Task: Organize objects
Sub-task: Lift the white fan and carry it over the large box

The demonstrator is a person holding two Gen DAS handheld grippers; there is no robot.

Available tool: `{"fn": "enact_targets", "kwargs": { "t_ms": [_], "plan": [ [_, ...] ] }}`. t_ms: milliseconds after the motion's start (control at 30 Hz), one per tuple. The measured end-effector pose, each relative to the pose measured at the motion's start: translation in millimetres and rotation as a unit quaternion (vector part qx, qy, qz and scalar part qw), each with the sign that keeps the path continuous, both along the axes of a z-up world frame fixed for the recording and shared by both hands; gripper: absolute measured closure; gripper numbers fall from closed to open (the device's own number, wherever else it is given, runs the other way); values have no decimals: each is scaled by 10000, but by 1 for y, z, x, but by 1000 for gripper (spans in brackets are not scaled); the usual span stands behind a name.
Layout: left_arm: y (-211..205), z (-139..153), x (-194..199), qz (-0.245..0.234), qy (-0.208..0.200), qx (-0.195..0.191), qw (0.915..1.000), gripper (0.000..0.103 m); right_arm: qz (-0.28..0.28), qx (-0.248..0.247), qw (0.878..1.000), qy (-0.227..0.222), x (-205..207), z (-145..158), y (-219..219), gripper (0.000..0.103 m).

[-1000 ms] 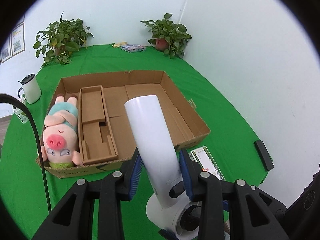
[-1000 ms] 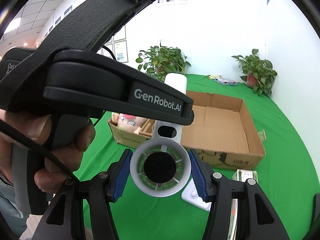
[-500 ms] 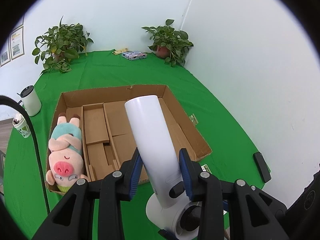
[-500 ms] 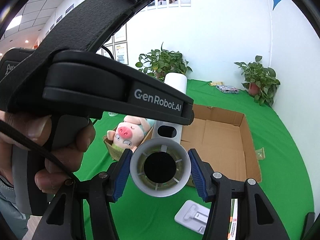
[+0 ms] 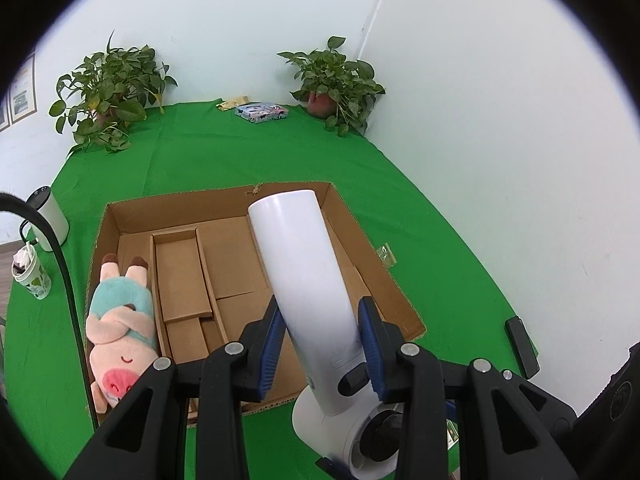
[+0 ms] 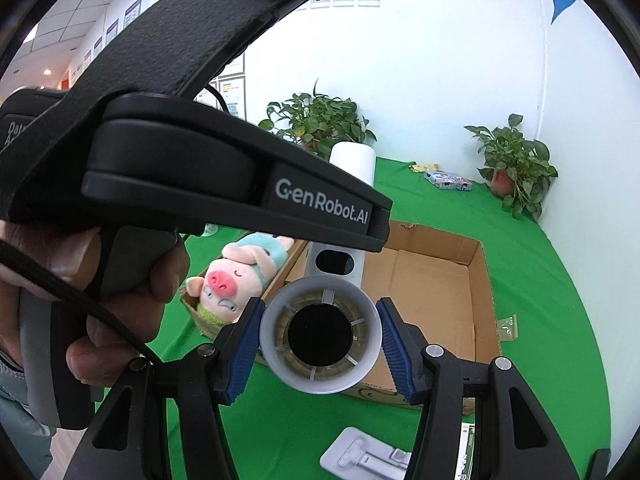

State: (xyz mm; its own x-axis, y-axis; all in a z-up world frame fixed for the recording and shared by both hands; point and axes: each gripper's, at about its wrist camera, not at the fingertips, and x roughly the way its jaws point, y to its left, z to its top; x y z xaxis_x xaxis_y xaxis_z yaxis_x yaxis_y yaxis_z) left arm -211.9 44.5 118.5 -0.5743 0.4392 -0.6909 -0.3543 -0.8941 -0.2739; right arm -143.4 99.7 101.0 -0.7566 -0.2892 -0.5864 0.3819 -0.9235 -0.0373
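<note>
Green cloth covers the table (image 5: 224, 160), which sits in a white-walled corner with two potted plants (image 5: 108, 92) at its far edge. Near the middle lies an open cardboard box (image 5: 376, 264) with a smaller cardboard insert (image 5: 180, 272) inside, and a plush pig (image 5: 120, 332) lies along the box's left side.

A white hair dryer (image 5: 308, 272) is held in the air above the near edge of the box by both tools. The left gripper (image 5: 320, 344) has its blue pads clamped on the dryer's long handle, which points toward the far wall. The right gripper (image 6: 320, 340) closes its pads on either side of the round barrel; they appear to touch it, with the barrel's grille end facing the right wrist camera.

By my reading, the step in hand is carrying the dryer to the box, and it is not yet set down. The next move calls for lowering it into the bare right-hand part of the box floor, away from the pig and the insert, then spreading both sets of fingers. A flat white plastic piece (image 6: 368, 456) on the near cloth looks like it still needs sorting.
</note>
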Motion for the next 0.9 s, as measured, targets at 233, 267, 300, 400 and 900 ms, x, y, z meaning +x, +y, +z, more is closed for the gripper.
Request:
{"fn": "enact_targets", "kwargs": {
  "t_ms": [233, 267, 300, 400, 900],
  "plan": [
    [4, -12, -32, -104, -146, -6, 9998, 68, -117, -36, 9998, -153, -32, -8, 6, 49],
    [3, -14, -37, -121, -165, -10, 9998, 68, -132, -32, 9997, -179, -42, -10, 6, 49],
    [3, -16, -42, -137, -188, -18, 9997, 68, -145, -33, 9997, -203, -45, -12, 5, 49],
    [2, -26, -57, -183, -287, -27, 9994, 68, -196, -46, 9993, -315, -62, -20, 4, 49],
    [-3, -104, -102, -275, -1094, -45, 9936, 68, -328, -304, 9914, -1226, -132, -94, 2, 49]
  ]
}}
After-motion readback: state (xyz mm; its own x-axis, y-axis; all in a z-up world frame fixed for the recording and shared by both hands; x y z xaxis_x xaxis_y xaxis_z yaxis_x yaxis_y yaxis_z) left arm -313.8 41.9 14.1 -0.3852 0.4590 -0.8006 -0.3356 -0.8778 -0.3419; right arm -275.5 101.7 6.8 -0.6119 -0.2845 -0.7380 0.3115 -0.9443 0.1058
